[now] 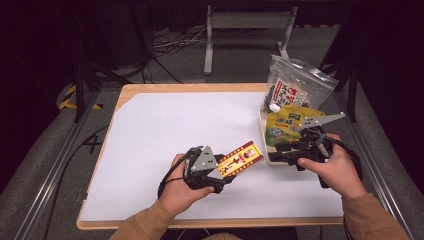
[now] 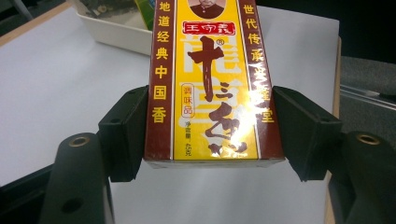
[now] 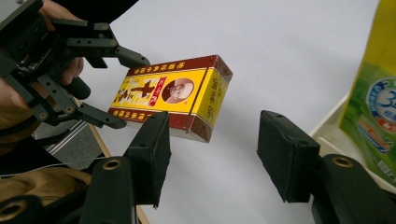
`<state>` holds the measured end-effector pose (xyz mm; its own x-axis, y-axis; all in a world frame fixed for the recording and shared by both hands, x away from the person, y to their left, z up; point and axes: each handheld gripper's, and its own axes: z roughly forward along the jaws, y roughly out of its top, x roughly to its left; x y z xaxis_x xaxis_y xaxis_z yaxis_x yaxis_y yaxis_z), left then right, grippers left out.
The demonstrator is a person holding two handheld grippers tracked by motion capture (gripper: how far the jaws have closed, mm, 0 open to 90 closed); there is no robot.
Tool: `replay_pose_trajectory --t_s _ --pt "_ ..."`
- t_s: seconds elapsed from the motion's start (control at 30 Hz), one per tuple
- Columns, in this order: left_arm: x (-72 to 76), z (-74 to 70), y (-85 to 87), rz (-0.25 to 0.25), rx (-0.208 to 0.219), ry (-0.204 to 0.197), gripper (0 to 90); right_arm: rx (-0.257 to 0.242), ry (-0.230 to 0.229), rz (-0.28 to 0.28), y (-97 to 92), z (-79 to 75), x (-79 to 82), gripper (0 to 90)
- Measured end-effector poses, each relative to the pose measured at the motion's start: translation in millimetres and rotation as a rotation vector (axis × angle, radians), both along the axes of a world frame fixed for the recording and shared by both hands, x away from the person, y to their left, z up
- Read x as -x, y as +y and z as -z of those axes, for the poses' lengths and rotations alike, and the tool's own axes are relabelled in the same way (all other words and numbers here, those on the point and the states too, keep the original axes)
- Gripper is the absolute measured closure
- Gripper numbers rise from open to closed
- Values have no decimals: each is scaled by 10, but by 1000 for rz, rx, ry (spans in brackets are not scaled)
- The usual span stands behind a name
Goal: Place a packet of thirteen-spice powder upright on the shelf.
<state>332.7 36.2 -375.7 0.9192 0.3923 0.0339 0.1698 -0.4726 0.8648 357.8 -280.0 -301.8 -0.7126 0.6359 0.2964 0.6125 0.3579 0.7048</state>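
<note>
Yellow-and-red spice box clamped at one end in left gripper, long axis aimed toward white tray; right gripper spread, empty.

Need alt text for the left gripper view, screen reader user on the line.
The left gripper clamps the near end of a yellow and dark red box printed with Chinese characters, one black jaw against each long side. Beyond it lie the white table cover and a white tray.

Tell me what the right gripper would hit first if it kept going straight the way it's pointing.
Probably the yellow box held in the left gripper. It lies just beyond the right gripper and its open jaws, though depth is hard to judge.
</note>
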Motion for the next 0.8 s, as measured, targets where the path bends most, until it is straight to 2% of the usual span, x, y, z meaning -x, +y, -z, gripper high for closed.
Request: replay_pose_trajectory --t_s 0.27,0.4,0.47,0.6,0.73,0.8 --pt "52 59 69 -31 36 -24 323 7 -2 -20 141 -55 -34 427" --pt "69 144 100 -64 65 -39 323 12 -1 -20 180 -86 -45 424" --pt "72 201 105 -69 77 -30 322 14 -3 -20 199 -106 -55 423" --pt "105 269 115 -94 103 -57 323 17 -10 -22 253 -148 -71 418" --pt "141 299 138 -103 132 -60 323 24 -12 -31 315 -163 -90 416" --pt "161 327 147 -104 133 -54 322 30 -10 -37 352 -170 -97 416"
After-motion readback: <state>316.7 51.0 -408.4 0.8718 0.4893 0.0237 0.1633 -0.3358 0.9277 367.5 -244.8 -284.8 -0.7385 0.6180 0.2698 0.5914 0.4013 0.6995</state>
